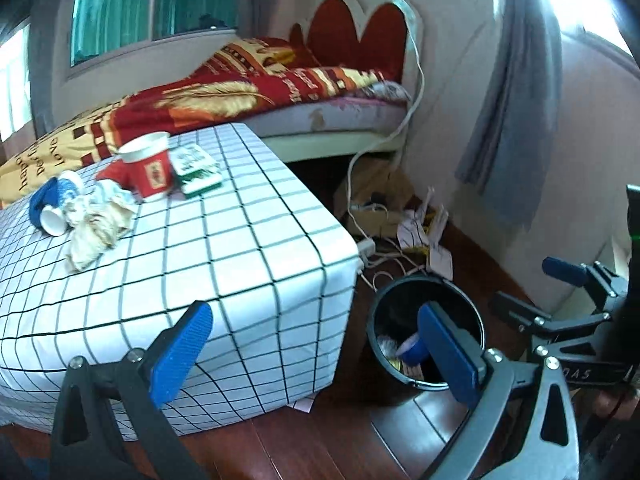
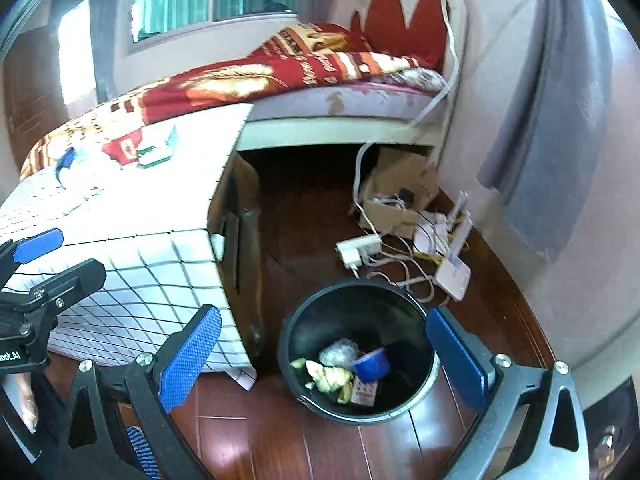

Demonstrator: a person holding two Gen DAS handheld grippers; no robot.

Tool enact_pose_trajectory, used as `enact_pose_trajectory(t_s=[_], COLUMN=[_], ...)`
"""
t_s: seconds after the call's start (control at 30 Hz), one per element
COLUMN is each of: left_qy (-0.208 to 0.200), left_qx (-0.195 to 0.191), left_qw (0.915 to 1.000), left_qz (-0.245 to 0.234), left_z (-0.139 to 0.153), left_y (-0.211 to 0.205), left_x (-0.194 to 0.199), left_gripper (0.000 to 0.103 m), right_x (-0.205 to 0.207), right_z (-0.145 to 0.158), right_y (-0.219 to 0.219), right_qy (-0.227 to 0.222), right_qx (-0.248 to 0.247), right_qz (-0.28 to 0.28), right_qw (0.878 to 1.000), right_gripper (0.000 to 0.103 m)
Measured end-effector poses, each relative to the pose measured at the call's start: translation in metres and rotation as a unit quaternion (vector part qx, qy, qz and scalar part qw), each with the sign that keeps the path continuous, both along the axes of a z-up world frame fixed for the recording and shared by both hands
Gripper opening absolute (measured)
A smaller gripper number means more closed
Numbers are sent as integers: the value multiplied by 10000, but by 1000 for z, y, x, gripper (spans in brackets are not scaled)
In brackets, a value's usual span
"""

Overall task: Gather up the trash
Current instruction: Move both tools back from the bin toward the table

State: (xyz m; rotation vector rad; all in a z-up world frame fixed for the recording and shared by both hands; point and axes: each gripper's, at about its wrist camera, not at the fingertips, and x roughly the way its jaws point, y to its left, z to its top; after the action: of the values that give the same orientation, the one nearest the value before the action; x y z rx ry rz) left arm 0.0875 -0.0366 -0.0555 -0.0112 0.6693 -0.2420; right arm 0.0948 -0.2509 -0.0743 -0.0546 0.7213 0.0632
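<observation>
A black trash bin [image 2: 360, 308] stands on the wood floor beside the table; inside lie a blue cup [image 2: 372, 362], crumpled wrappers and a small carton. It also shows in the left wrist view [image 1: 404, 300]. My right gripper [image 2: 324, 354] is open and empty, just above the bin. My left gripper [image 1: 316, 344] is open and empty, over the table's near corner. On the checked tablecloth [image 1: 240, 240] lie a red paper cup [image 1: 148, 168], a green-and-white box [image 1: 196, 172], crumpled paper [image 1: 96, 224] and a blue-and-white cup [image 1: 50, 208] on its side.
A bed with a red blanket [image 1: 224, 96] stands behind the table. A cardboard box [image 2: 400, 188], a power strip [image 2: 358, 246], cables and a white router [image 2: 454, 270] lie on the floor by the wall. A grey curtain [image 2: 560, 120] hangs at the right.
</observation>
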Motion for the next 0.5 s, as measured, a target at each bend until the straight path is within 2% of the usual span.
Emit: enact_pose_trajectory(t_s=[0.27, 0.5], left_qy=[-264, -260], left_qx=[115, 110], left_qw=[9977, 9942], left_qz=[612, 1037], left_z=[10, 10], left_y=[44, 87], left_x=[-1, -1], left_gripper=[102, 97], right_x=[11, 18], right_z=[17, 28], right_y=[46, 87], right_qy=[-202, -250], right_qx=[49, 216], right_qz=[490, 1084], right_qw=[9986, 9936], right_gripper=[103, 103])
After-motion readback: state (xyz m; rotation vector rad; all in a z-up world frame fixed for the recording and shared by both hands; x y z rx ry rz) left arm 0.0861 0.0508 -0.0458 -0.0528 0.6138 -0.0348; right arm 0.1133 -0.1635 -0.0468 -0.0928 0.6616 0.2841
